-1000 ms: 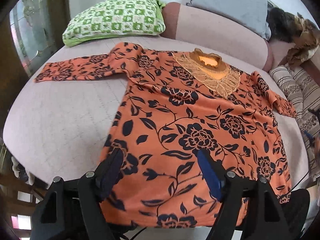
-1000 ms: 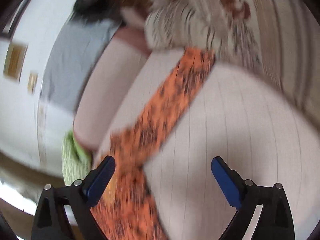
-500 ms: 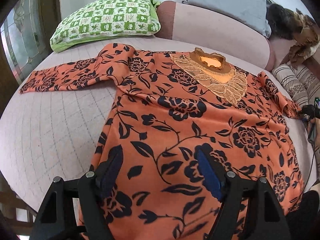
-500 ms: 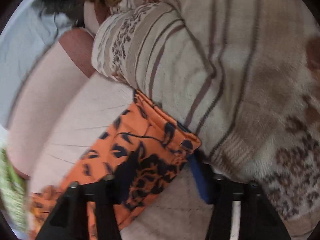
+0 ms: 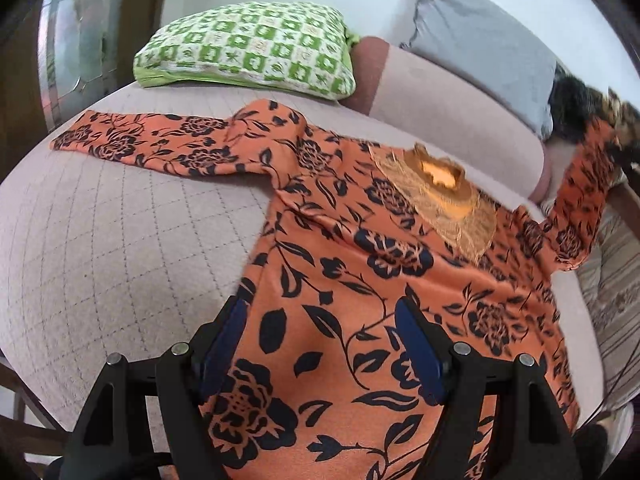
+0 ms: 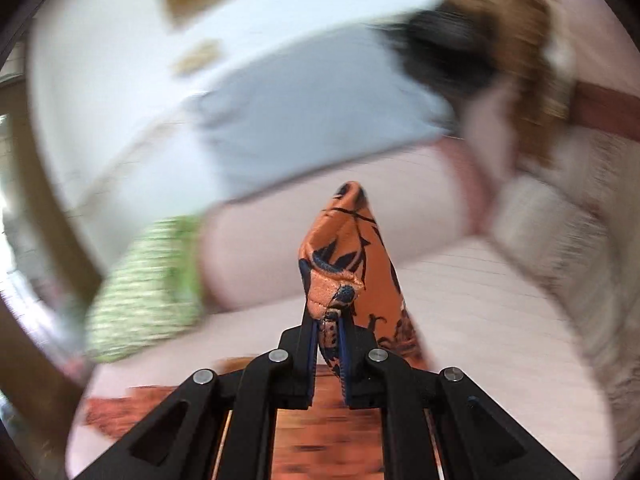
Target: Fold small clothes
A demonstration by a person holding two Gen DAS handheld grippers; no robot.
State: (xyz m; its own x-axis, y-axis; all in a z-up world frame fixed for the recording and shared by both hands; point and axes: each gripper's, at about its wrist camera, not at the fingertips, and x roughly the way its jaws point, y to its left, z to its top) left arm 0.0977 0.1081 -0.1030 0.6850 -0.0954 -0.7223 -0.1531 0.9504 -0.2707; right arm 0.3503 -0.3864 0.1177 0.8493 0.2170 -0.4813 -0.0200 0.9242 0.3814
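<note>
The orange floral blouse [image 5: 360,300] lay flat on the quilted sofa [image 5: 100,240]. The right gripper [image 6: 329,344] pinched its soft, light cuff [image 6: 344,256]; the left gripper [image 5: 320,344] gaped above the near hem, the next sensible hold.

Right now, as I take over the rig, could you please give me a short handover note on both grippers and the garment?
Right gripper: shut on the cuff of the sleeve, lifted off the bed.
Left gripper: open, empty, over the top's lower body.
Orange floral top: spread front-up on the bed cover; the other sleeve lies flat towards the green pillow.
Done: one sleeve picked up.
Left: every fold.
</note>
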